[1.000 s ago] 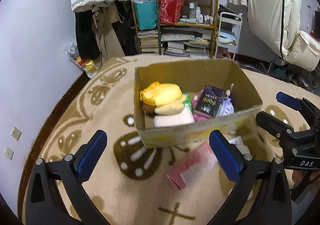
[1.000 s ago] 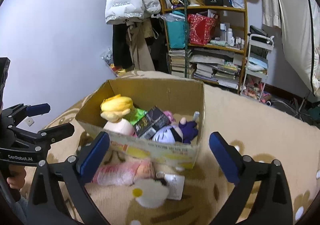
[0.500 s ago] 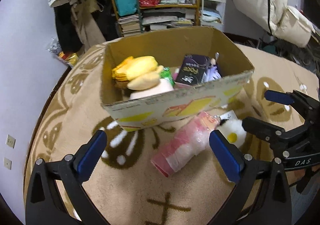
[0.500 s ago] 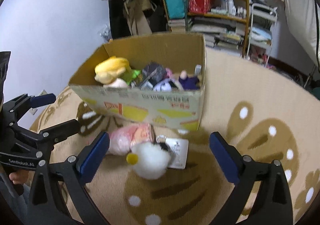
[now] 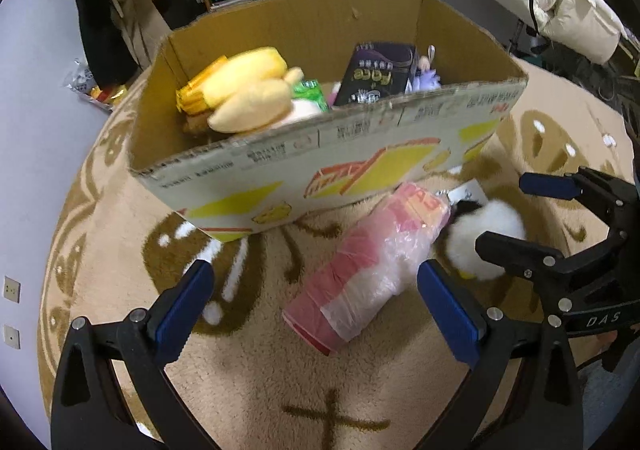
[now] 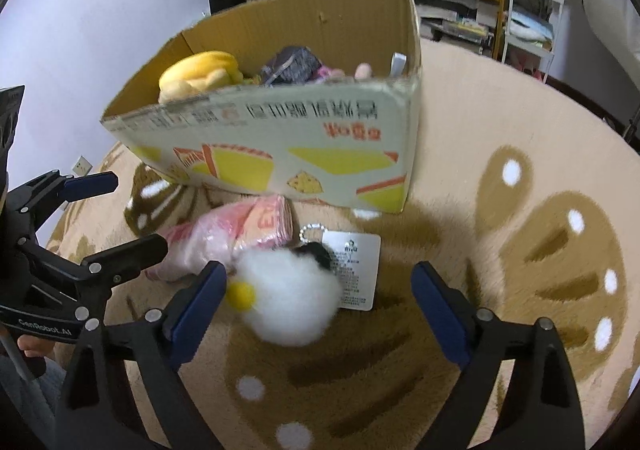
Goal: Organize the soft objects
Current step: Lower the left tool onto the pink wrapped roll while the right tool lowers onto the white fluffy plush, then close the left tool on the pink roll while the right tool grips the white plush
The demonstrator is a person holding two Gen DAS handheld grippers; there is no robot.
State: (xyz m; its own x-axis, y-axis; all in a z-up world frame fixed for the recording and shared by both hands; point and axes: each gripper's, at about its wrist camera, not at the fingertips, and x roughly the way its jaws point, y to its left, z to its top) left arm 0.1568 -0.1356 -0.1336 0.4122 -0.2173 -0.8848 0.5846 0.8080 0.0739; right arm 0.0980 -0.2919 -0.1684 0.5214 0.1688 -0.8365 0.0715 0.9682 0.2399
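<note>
Both hand-held grippers have dropped closer to the rug, the left hand-held gripper (image 5: 312,304) spread over the pink pack (image 5: 370,270) and the right hand-held gripper (image 6: 316,306) spread around the white plush (image 6: 290,296) near the box (image 6: 280,154), so pickups look imminent.

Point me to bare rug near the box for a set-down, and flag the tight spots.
Free: rug right of the cardboard box; also rug near side of the pink wrapped roll. Crowded: box front, where the roll, white plush and its tag bunch together.
</note>
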